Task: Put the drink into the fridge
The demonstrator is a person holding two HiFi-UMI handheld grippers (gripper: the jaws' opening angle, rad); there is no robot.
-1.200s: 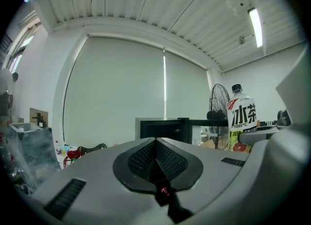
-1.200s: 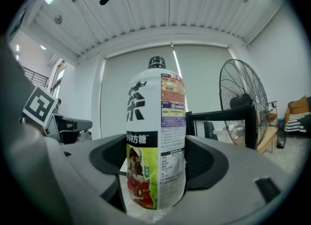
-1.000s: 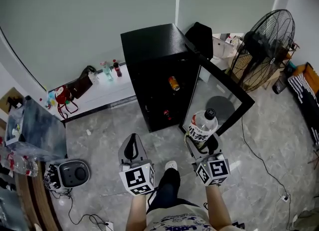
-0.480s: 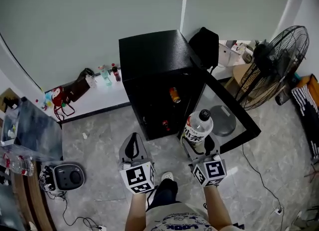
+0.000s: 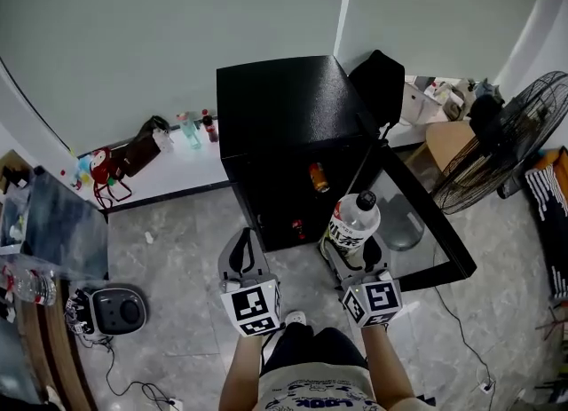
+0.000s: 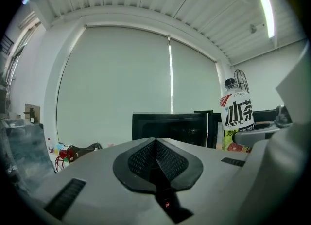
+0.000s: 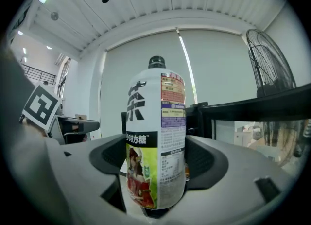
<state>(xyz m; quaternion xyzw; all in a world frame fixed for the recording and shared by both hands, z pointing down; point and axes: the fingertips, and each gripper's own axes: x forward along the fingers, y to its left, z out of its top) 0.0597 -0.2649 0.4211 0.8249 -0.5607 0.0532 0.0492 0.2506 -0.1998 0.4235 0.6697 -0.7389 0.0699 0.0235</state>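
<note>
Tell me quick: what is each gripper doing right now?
Left gripper: closed, empty.
Right gripper: closed on the drink bottle.

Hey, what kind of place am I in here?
Likely a workroom or office rather than a kitchen: a small black fridge stands open on a tiled floor before a wide blind-covered window, with a large fan nearby.

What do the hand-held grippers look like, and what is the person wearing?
The left hand-held gripper and the right hand-held gripper are each a grey, wedge-shaped shell with black, dimpled pads on the jaws. Each carries a white cube printed with black square markers. No cables show on them. The person wears a light printed T-shirt, with no sleeves over the forearms.
</note>
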